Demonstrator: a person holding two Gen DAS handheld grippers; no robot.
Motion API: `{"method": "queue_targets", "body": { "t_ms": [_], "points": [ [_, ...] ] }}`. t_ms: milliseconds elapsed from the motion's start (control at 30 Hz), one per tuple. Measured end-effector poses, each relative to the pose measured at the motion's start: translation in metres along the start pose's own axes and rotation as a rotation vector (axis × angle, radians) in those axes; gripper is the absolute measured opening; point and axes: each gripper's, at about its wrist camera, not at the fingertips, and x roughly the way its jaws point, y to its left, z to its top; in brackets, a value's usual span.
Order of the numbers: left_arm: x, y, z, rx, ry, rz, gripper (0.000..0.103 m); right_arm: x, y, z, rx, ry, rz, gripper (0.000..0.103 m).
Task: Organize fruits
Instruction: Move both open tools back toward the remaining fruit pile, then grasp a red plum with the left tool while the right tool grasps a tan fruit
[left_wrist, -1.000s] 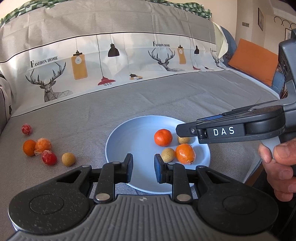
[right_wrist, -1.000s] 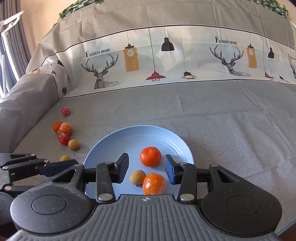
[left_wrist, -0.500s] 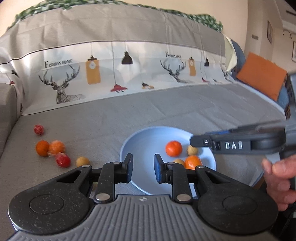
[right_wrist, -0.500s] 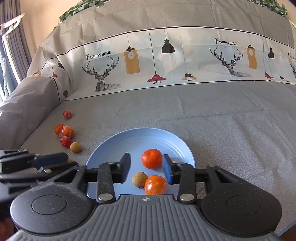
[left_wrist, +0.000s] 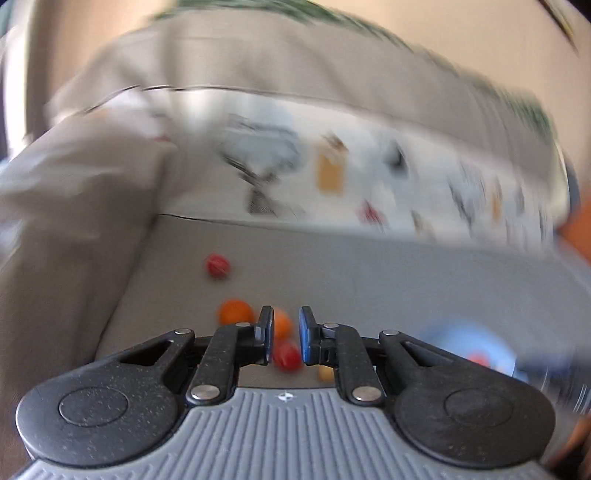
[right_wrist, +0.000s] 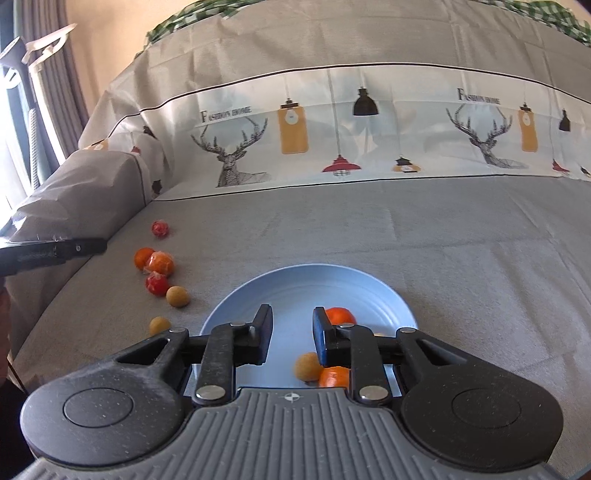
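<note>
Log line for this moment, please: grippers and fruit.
left gripper: shut, empty, over loose fruit | right gripper: shut, empty, over blue plate | tangerine on plate | red fruit off plate

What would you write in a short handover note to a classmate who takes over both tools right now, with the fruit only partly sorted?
Left tool: shut, empty, pointing at the loose fruits; its view is blurred.
Right tool: shut, empty, pointing at the blue plate.
Done: two plated oranges and at least one plated tan fruit lie on the plate.
Left: six loose fruits on the grey cover, left of the plate: two red fruits, two loose oranges, two loose tan fruits. None is gripped yet.
</note>
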Motion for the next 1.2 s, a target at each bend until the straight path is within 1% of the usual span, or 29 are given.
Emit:
{"method": "queue_targets", "body": {
  "t_ms": [67, 133, 233, 367, 533, 700, 833, 933, 967, 1100, 1133, 1200],
  "points": [
    [0.0, 0.014, 0.003, -0.087, -0.002, 0.008, 0.015, 0.004, 0.005, 0.001, -0.014, -0.001, 0.009, 0.025],
    [0.002, 0.024, 0.006, -0.151, 0.003, -0.005, 0.015, 0.008, 0.011, 0.001, -0.028, 0.001, 0.021, 0.025],
    [0.007, 0.031, 0.009, -0.189, 0.031, -0.006, 0.015, 0.015, 0.021, 0.002, -0.05, 0.007, 0.045, 0.025],
    [0.013, 0.036, 0.011, -0.215, 0.046, -0.009, 0.015, 0.021, 0.038, 0.001, -0.098, 0.01, 0.086, 0.025],
    [0.023, 0.036, 0.009, -0.209, 0.069, -0.008, 0.015, 0.026, 0.057, 0.001, -0.15, 0.012, 0.132, 0.025],
    [0.035, 0.035, 0.007, -0.199, 0.106, -0.006, 0.015, 0.034, 0.074, 0.001, -0.175, 0.025, 0.181, 0.025],
    [0.049, 0.031, 0.004, -0.179, 0.155, -0.028, 0.016, 0.043, 0.088, 0.0, -0.201, 0.04, 0.22, 0.025],
    [0.061, 0.026, 0.0, -0.155, 0.195, -0.048, 0.018, 0.051, 0.101, -0.001, -0.229, 0.052, 0.244, 0.025],
    [0.065, 0.024, -0.002, -0.149, 0.204, -0.053, 0.022, 0.054, 0.105, -0.001, -0.242, 0.052, 0.247, 0.025],
    [0.082, 0.019, -0.006, -0.127, 0.234, -0.056, 0.043, 0.066, 0.119, -0.002, -0.297, 0.069, 0.253, 0.026],
    [0.087, 0.018, -0.008, -0.122, 0.245, -0.055, 0.045, 0.07, 0.122, -0.003, -0.308, 0.077, 0.248, 0.027],
    [0.095, 0.015, -0.01, -0.108, 0.267, -0.042, 0.053, 0.079, 0.126, -0.003, -0.322, 0.092, 0.241, 0.033]
  ]
}}
